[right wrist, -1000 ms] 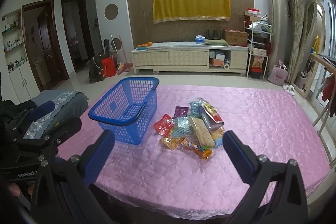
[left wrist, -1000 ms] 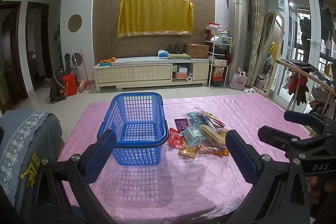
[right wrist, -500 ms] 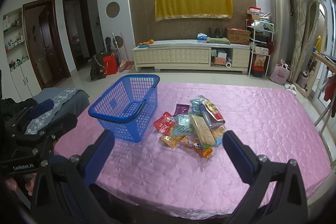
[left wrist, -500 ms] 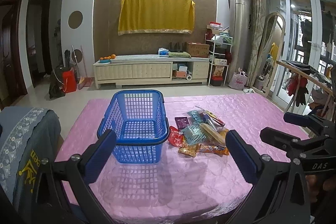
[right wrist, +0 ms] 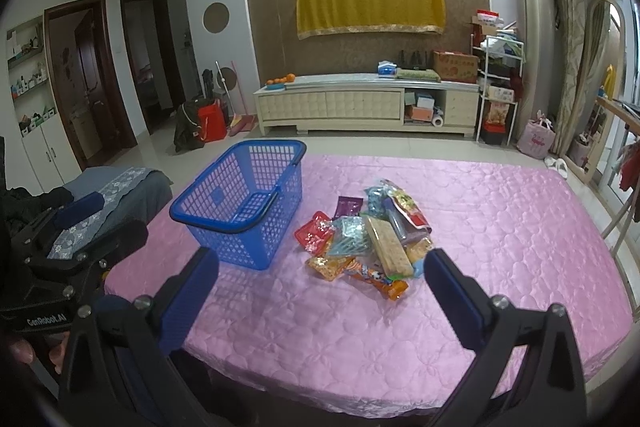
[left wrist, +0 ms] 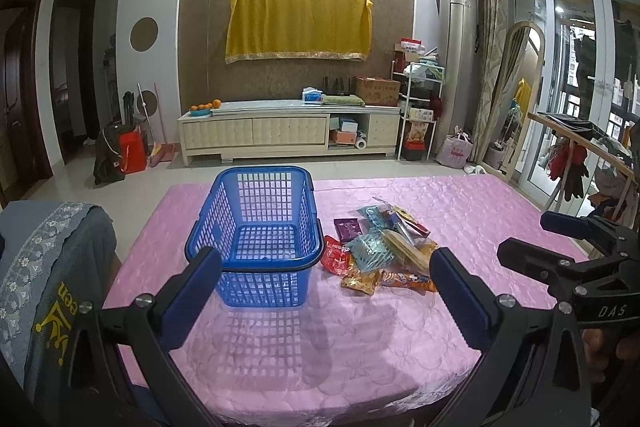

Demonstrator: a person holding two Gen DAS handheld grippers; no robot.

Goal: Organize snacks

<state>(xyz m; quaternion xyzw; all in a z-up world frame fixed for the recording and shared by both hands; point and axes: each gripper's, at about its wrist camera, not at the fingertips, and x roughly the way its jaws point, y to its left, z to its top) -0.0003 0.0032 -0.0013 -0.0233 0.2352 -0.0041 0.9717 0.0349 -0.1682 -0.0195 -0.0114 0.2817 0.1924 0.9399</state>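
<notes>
- Left wrist view is showing a pink quilted table [left wrist: 460,203] carrying a blue basket [left wrist: 260,227] beside a snack pile [left wrist: 380,251].
- Left gripper [left wrist: 324,279] and right gripper [right wrist: 320,279] are hovering at the near edge, jaws wide, empty.
- A TV cabinet [left wrist: 288,135] is standing behind.

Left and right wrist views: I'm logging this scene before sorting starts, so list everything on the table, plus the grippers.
Basket: one, blue, empty, on the table left of the snacks.
Snack packets: one mixed pile, count unclear, red, orange, teal, purple, mid-table.
Table cover: one, pink, quilted.
Draped chair: one, grey-blue, at the table's left edge.
Left gripper: open, empty, above the near edge.
Right gripper: open, empty, facing the pile.
</notes>
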